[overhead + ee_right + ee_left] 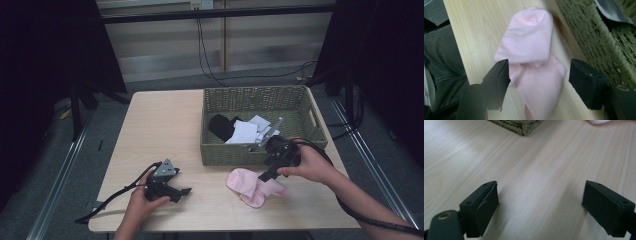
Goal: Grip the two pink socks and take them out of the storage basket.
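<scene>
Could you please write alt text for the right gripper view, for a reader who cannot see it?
A folded pink sock lies on a light wooden table, with the right claw open above it, one black jaw on either side. A woven basket runs along the right edge.

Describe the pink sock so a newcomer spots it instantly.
Start at the wicker basket on the table's right half. On the bare wood just in front of its near wall lies the pink sock, folded over. It is the only pink item; the cloths in the basket are black and white.
</scene>
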A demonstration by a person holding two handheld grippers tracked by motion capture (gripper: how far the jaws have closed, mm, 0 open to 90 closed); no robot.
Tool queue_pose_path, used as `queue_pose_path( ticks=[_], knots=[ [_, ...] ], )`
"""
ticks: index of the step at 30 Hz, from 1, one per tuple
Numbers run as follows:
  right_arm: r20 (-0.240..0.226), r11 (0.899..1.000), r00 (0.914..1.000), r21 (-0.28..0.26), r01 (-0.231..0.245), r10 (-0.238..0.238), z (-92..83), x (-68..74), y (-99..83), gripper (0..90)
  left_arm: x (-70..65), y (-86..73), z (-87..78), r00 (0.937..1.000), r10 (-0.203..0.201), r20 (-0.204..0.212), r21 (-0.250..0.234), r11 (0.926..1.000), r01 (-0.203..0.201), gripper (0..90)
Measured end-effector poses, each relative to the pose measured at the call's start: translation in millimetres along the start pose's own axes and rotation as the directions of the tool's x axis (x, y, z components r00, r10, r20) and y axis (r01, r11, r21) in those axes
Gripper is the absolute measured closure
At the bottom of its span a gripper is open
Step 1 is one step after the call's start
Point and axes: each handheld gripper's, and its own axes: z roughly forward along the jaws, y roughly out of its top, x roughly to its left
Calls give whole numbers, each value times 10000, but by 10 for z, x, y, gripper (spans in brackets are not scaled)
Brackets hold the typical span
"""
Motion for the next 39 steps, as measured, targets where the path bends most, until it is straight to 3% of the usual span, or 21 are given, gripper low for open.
queue_pose_path(
  ticks=[24,33,39],
  knots=[
    [599,9960,9950,-455,-769,795,-122,-162,-374,283,0,0,1,10000,2,9,-9,10000,-2,129],
    [754,9925,9905,-510,-1114,1150,-62,-236,-544,267,0,0,1,10000,2,9,-13,10000,-2,129],
    [890,9870,9856,-850,-1364,1439,-37,-276,-683,266,-1,0,1,10000,-3,6,-11,10000,3,129]
  ],
)
